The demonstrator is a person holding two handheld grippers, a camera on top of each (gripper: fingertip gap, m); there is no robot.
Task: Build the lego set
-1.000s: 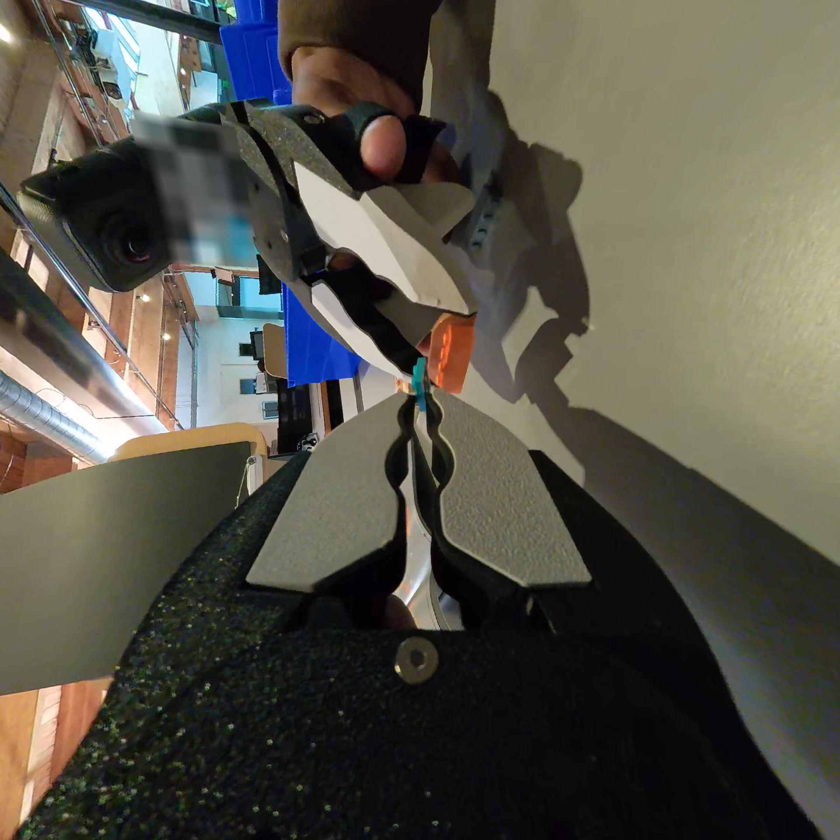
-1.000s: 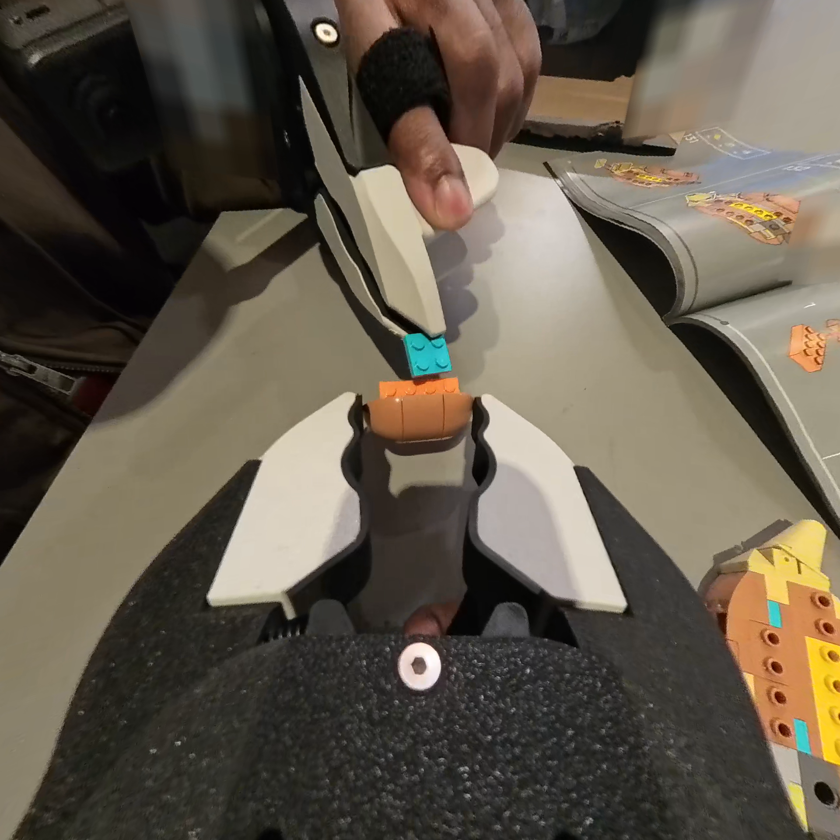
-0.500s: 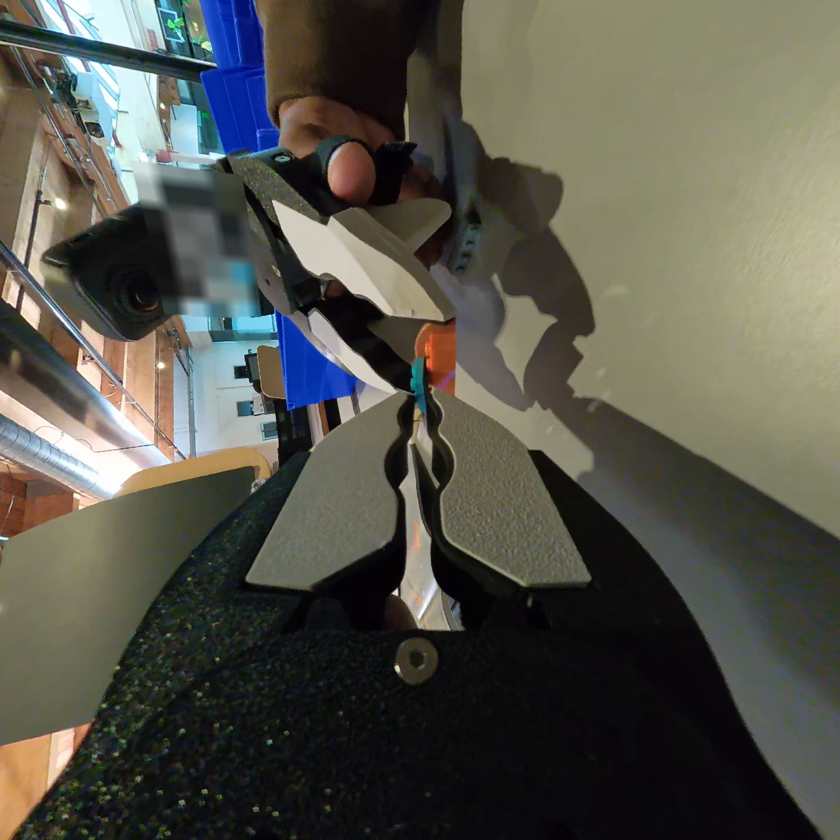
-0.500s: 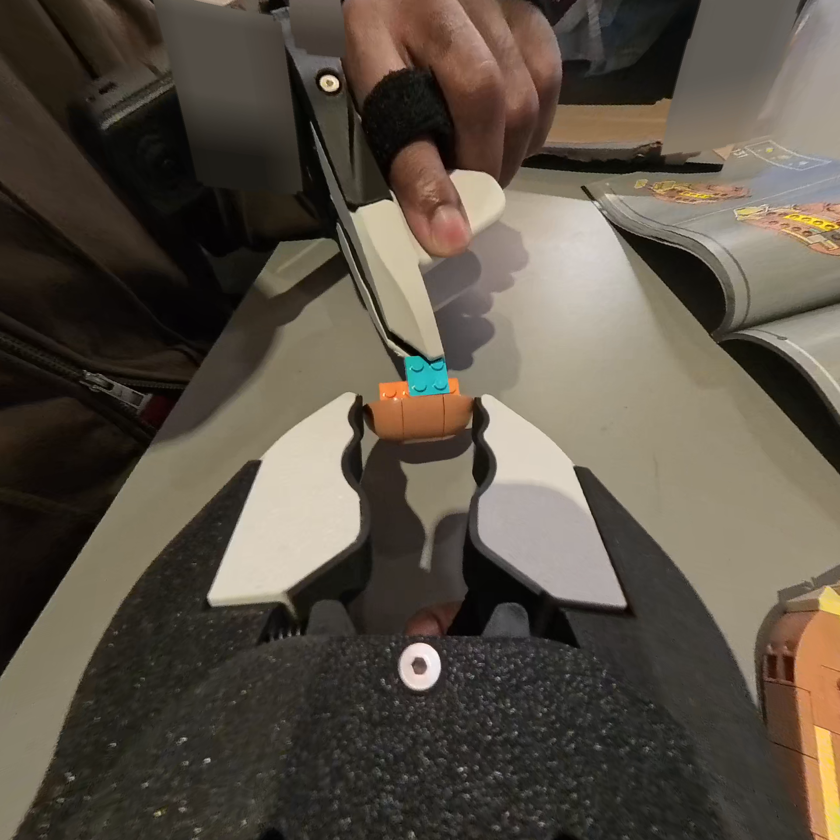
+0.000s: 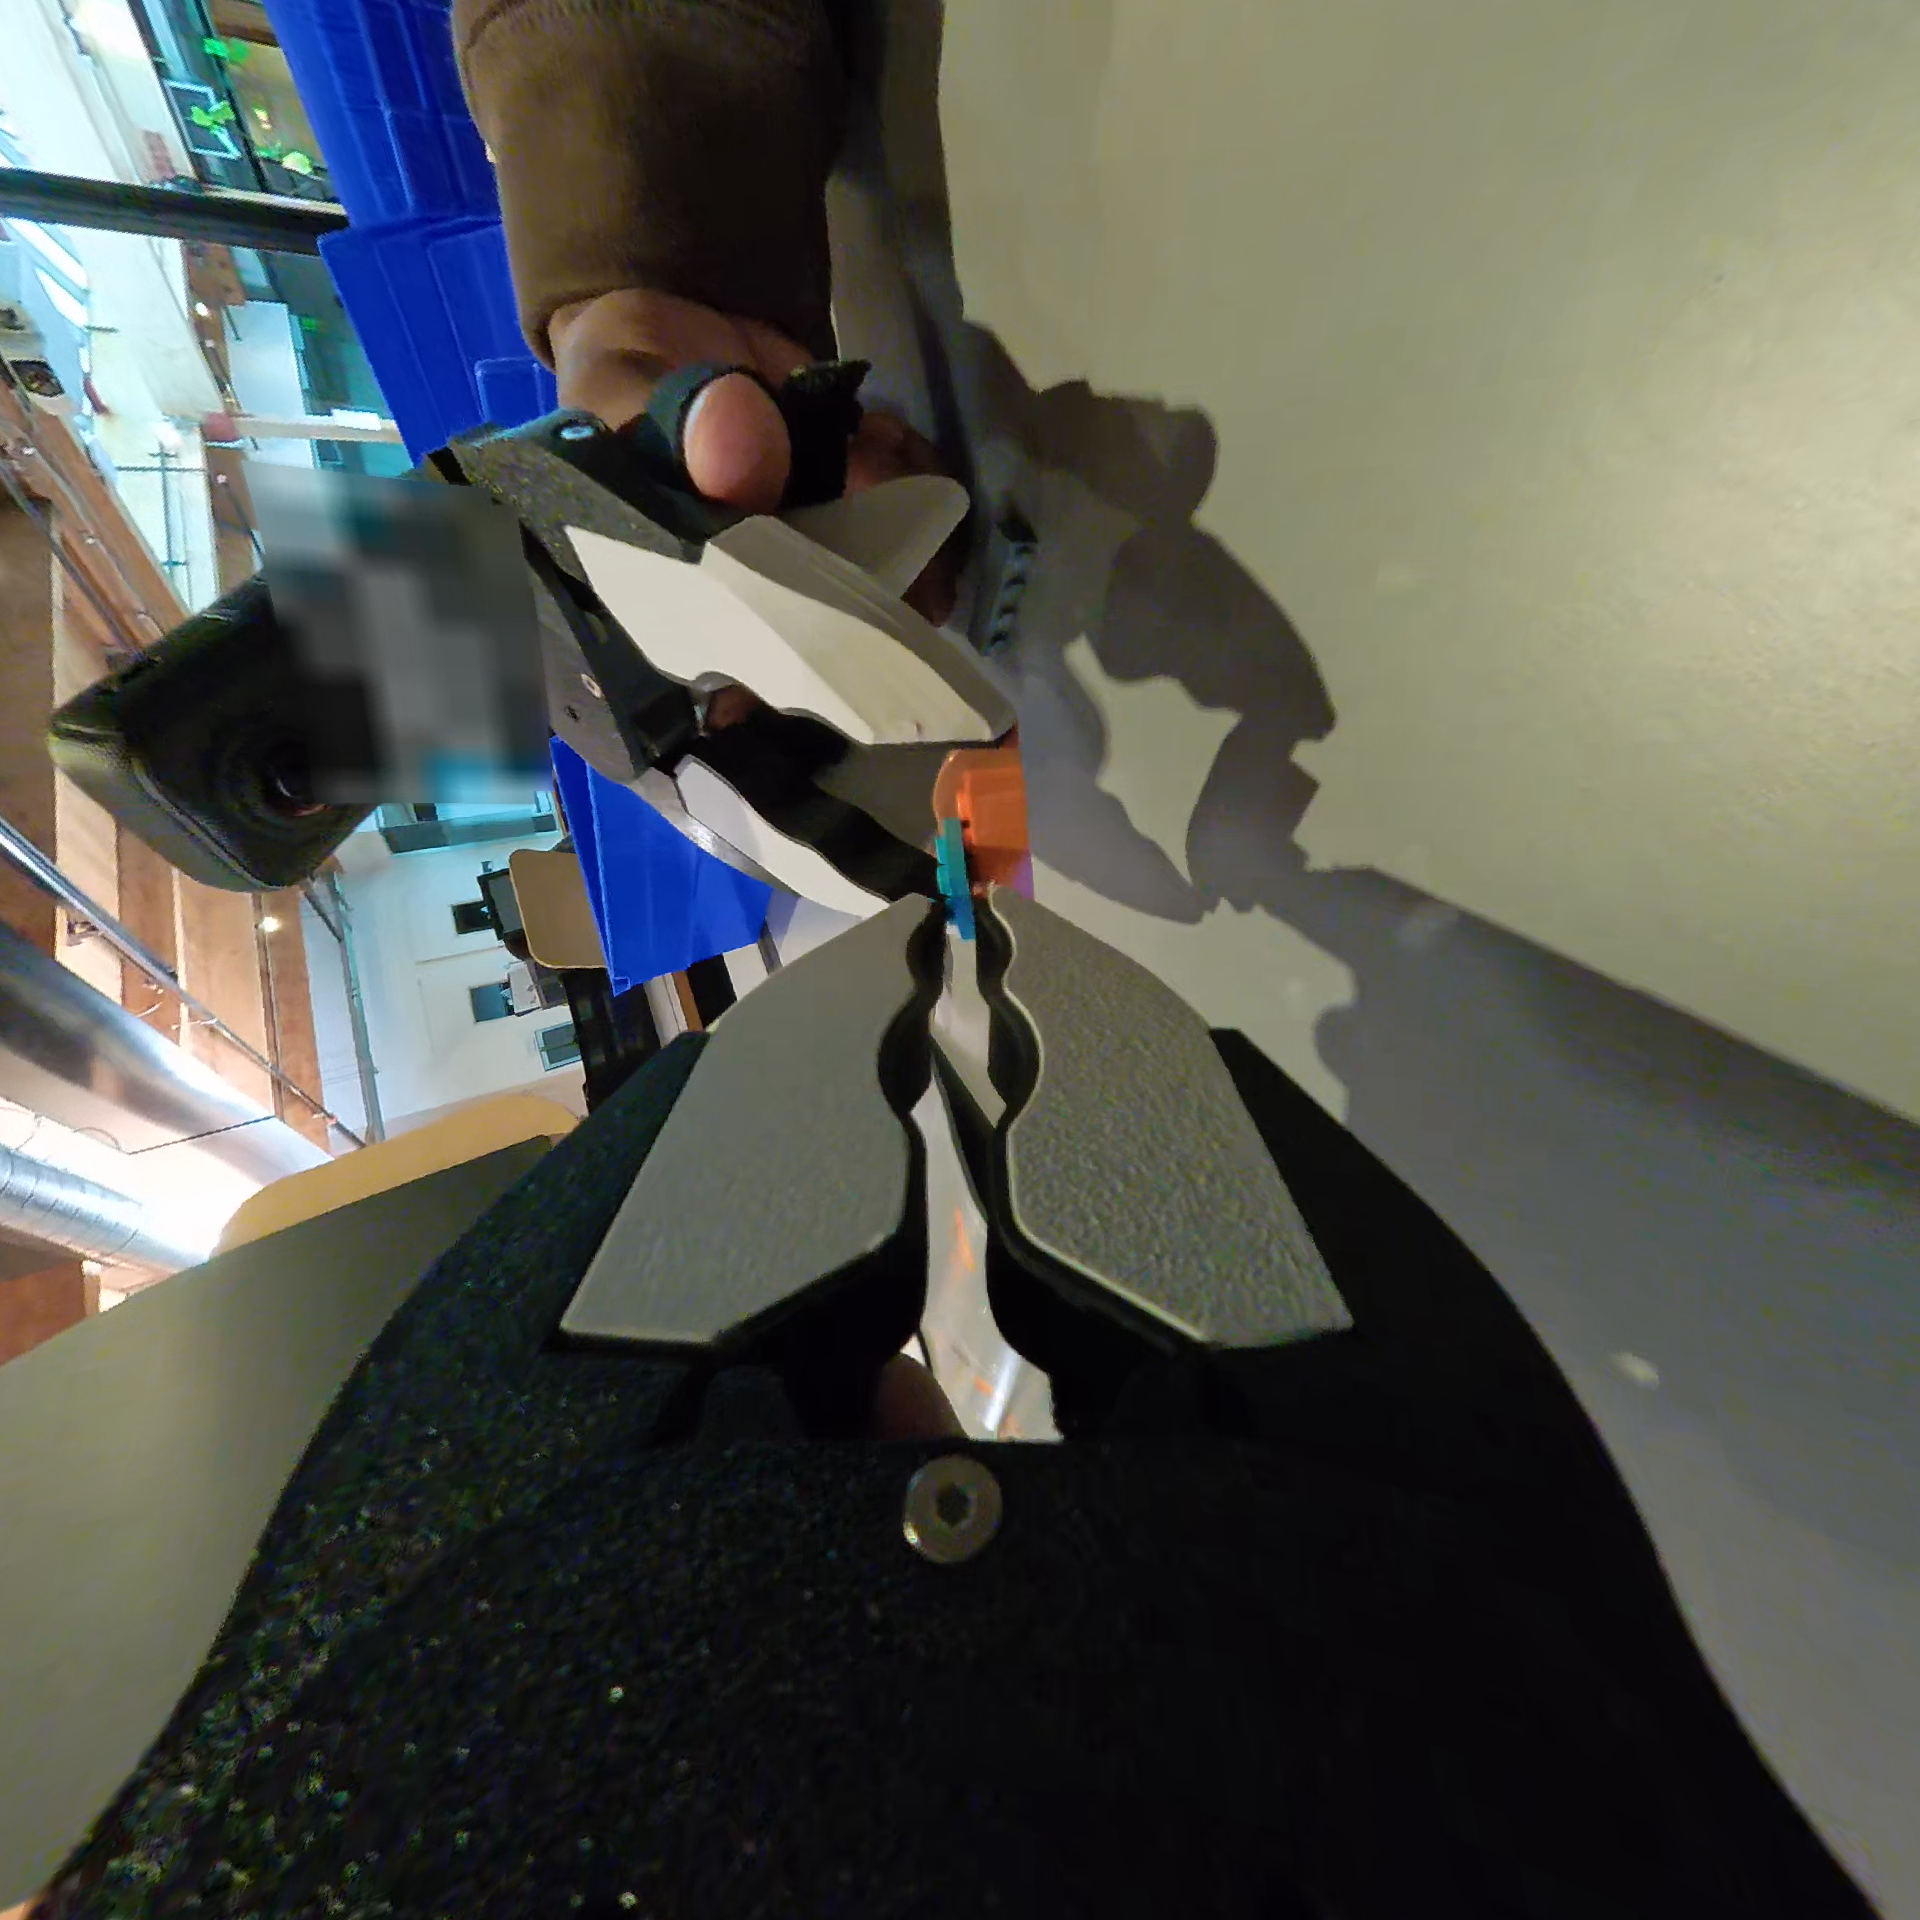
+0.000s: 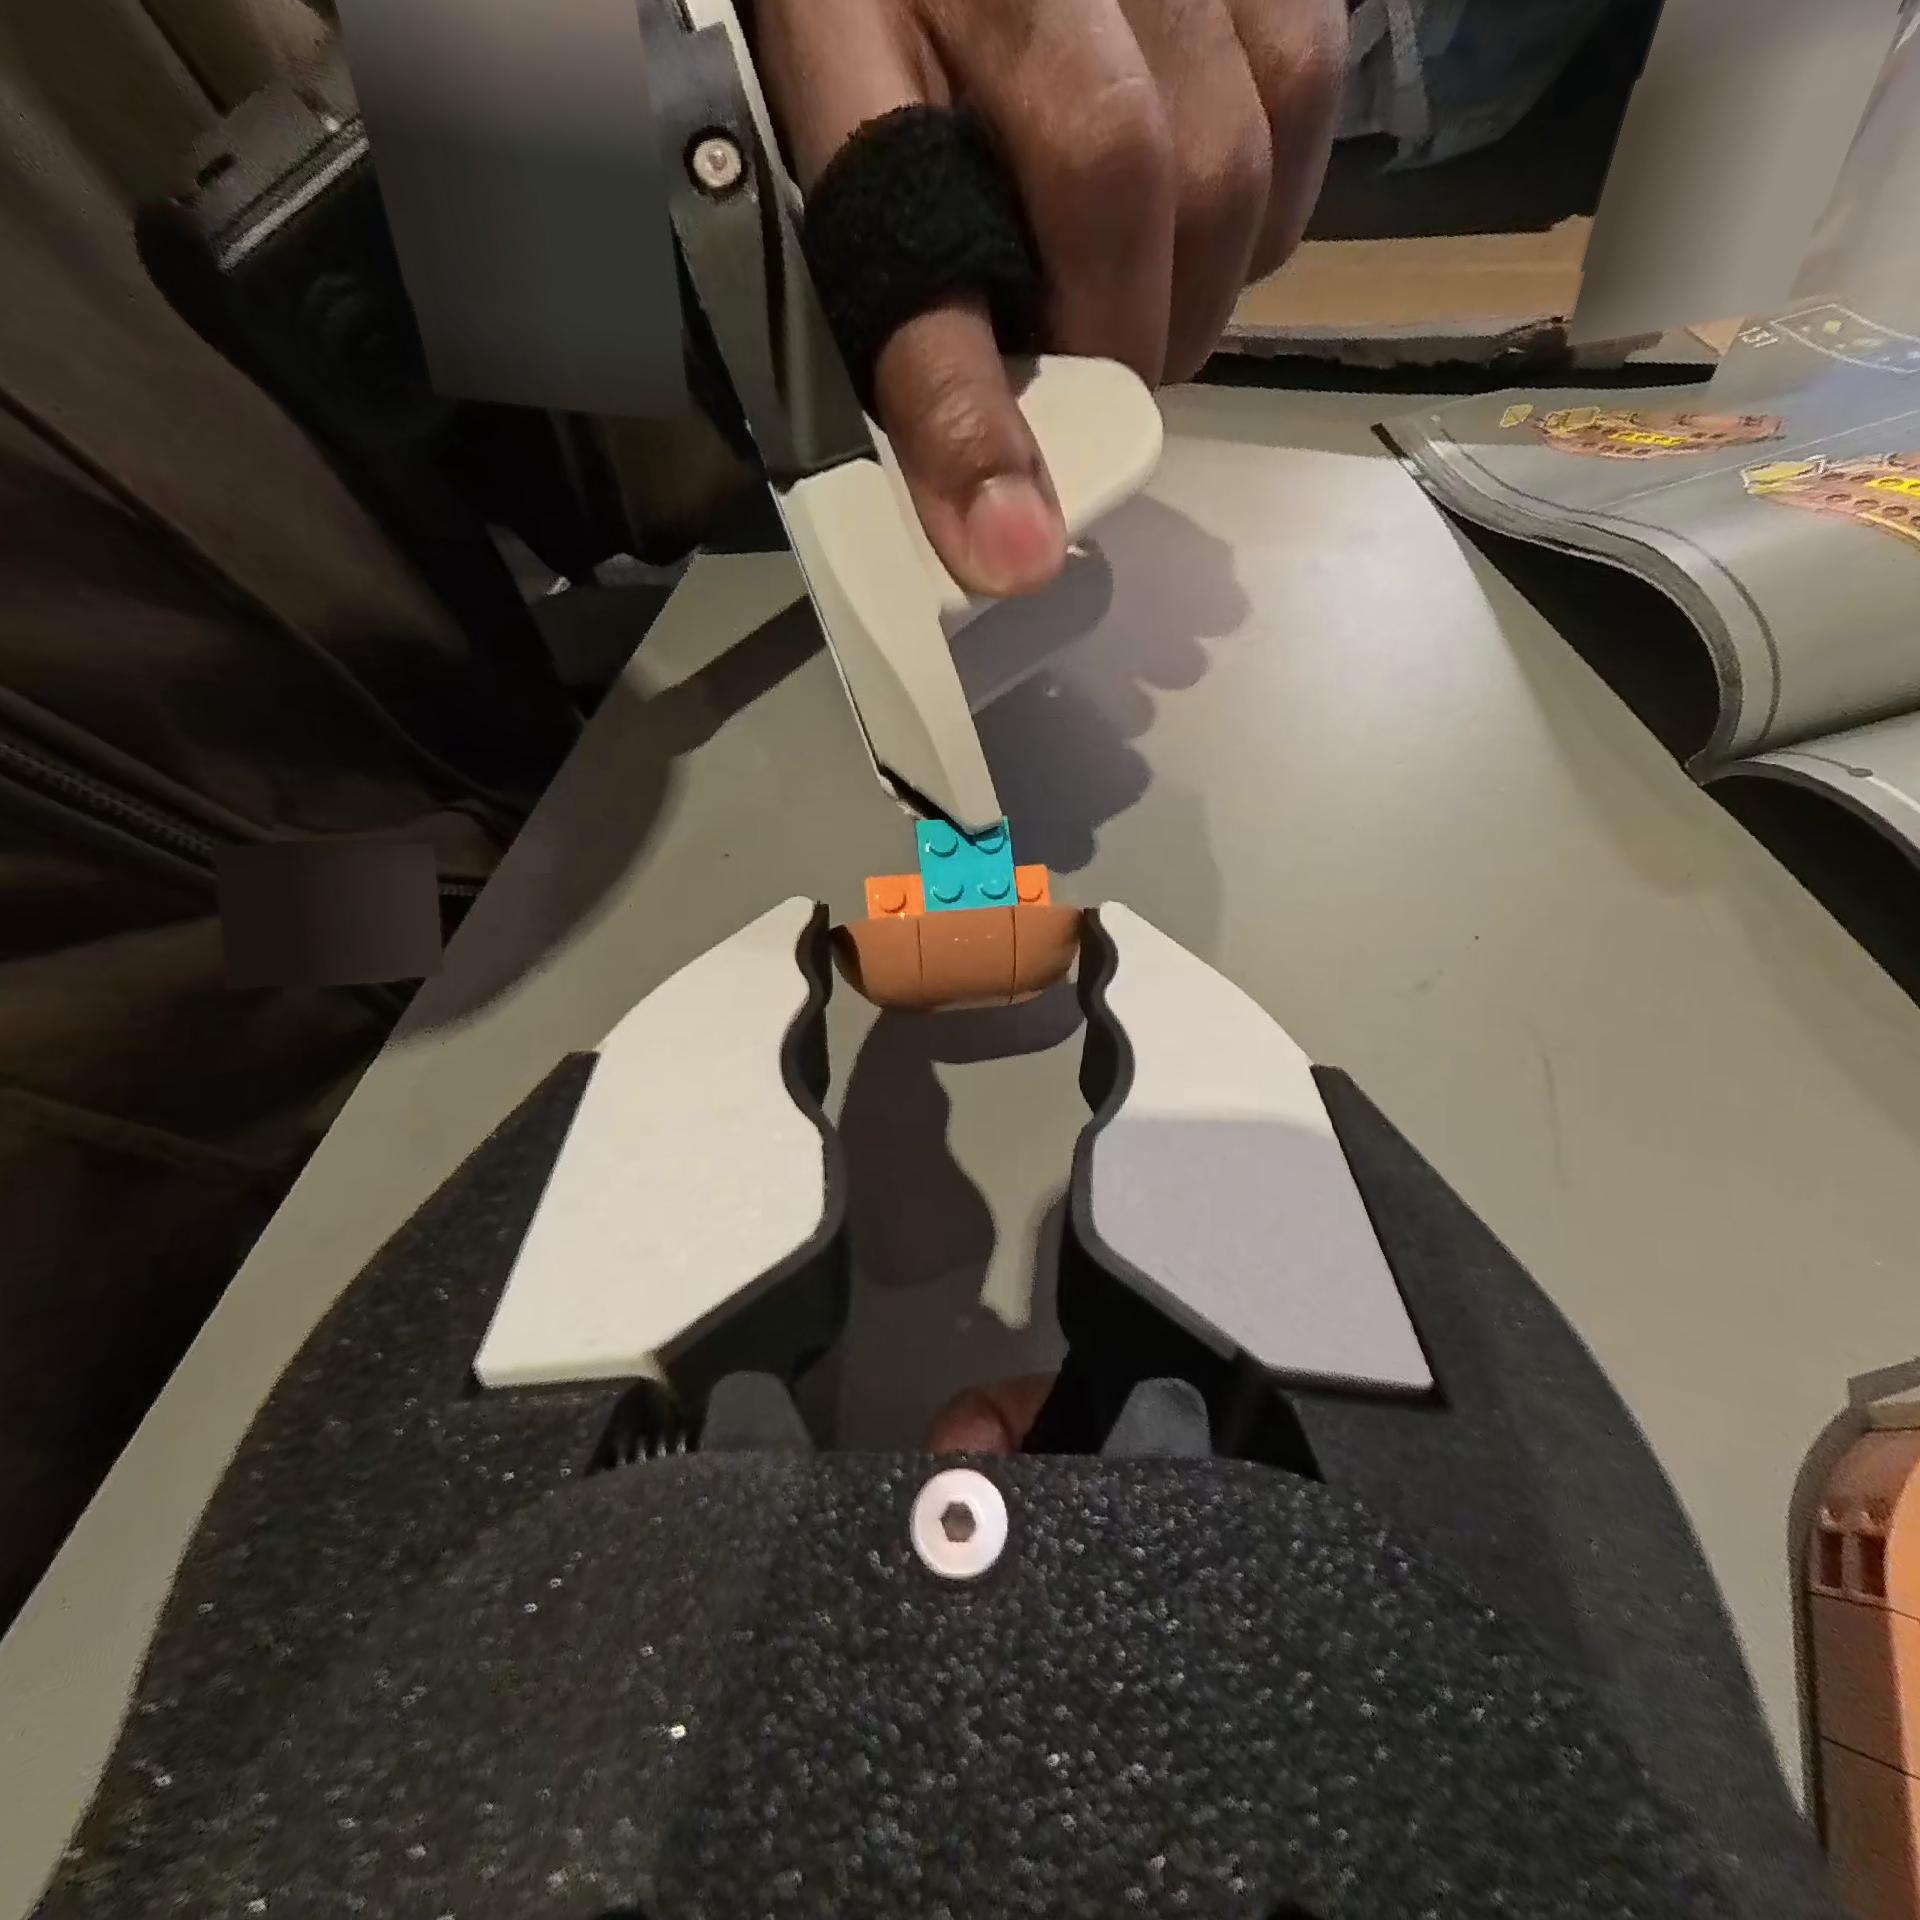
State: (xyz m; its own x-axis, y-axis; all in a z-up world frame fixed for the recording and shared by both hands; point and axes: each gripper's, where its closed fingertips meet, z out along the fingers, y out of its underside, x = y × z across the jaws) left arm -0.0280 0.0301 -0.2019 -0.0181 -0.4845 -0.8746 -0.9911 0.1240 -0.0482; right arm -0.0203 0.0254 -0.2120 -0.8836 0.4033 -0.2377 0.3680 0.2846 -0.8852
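My right gripper [image 6: 956, 920] is shut on a small orange-and-brown lego piece [image 6: 951, 964] with a rounded brown face, held above the grey table [image 6: 1299, 935]. My left gripper [image 5: 961, 909] is shut on a thin teal plate [image 5: 954, 878], seen edge-on. In the right wrist view the left gripper [image 6: 951, 821] comes down from above and holds the teal plate [image 6: 964, 868] on the orange studs. In the left wrist view the right gripper [image 5: 951, 810] holds the orange piece [image 5: 987, 810] against the plate.
An open instruction booklet [image 6: 1714, 582] lies at the back right of the table. A partly built brown model [image 6: 1860, 1621] stands at the right edge near me. A person's hand [image 6: 1039, 208] and dark jacket [image 6: 208, 727] are at the left. Blue bins [image 5: 416, 260] stand in the background. The tips of both grippers are at nearly the same place.
The teal plate has moved down from just beyond the orange piece onto its studs. Both grippers have come closer together and kept their grips.
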